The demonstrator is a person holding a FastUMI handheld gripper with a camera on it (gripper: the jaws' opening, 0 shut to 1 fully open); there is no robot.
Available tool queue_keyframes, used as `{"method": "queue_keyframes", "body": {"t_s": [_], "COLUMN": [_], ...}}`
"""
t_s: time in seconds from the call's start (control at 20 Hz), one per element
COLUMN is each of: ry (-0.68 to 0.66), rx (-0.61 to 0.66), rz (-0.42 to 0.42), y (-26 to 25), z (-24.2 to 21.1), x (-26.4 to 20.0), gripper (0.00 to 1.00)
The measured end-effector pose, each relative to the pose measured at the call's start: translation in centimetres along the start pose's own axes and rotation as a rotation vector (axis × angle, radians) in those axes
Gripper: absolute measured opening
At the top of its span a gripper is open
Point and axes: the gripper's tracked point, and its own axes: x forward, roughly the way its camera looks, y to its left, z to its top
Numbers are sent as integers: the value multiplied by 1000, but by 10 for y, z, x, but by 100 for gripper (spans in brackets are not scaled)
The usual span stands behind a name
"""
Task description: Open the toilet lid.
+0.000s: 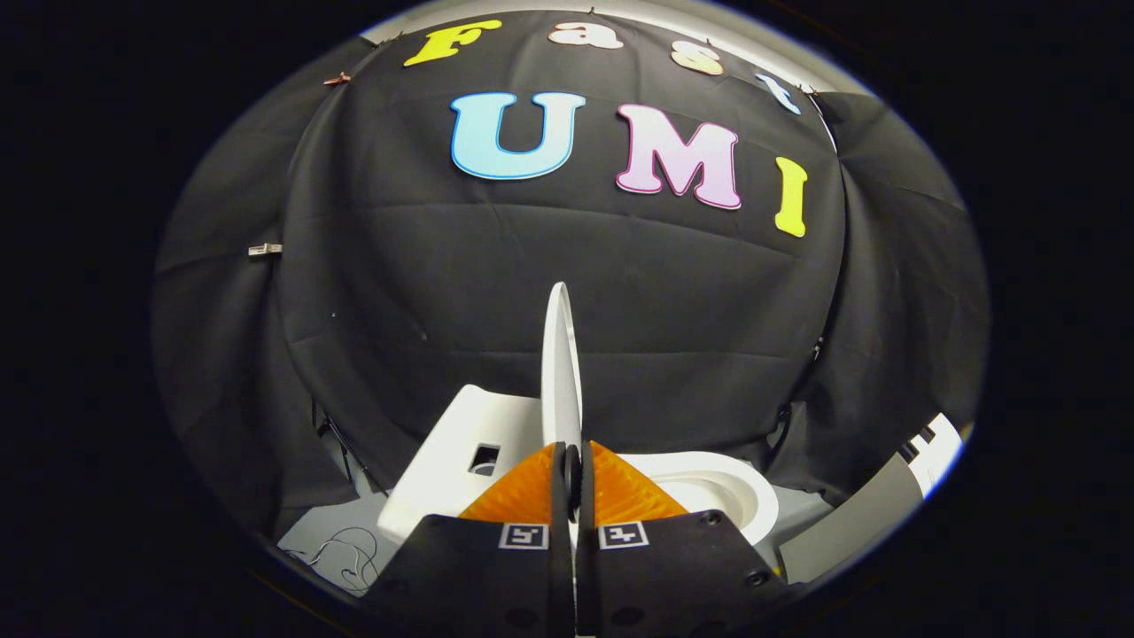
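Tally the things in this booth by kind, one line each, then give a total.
Toilet lid, raised on edge and pinched between the tongs: 1
Toilet bowl: 1
Toilet tank: 1
Clips on the black cloth: 2
Loose wire on the floor: 1
Total: 6

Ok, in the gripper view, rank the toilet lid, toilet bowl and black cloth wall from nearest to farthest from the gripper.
1. Toilet lid: pinched edge-on between the fingers of the gripper, standing upright.
2. Toilet bowl: just ahead, below and right of the lid.
3. Black cloth wall: behind everything.
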Motion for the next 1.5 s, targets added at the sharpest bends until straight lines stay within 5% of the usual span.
{"method": "queue_keyframes", "body": {"t_s": [0.65, 0.85, 1.0, 1.5], "ry": [-35, 28, 49, 70], "rx": [-52, -59, -58, -62], "rz": [43, 97, 128, 218], "y": [45, 56, 57, 58], "z": [-7, -29, -40, -42], "x": [2, 5, 4, -13], "gripper": [15, 52, 99, 99]}}
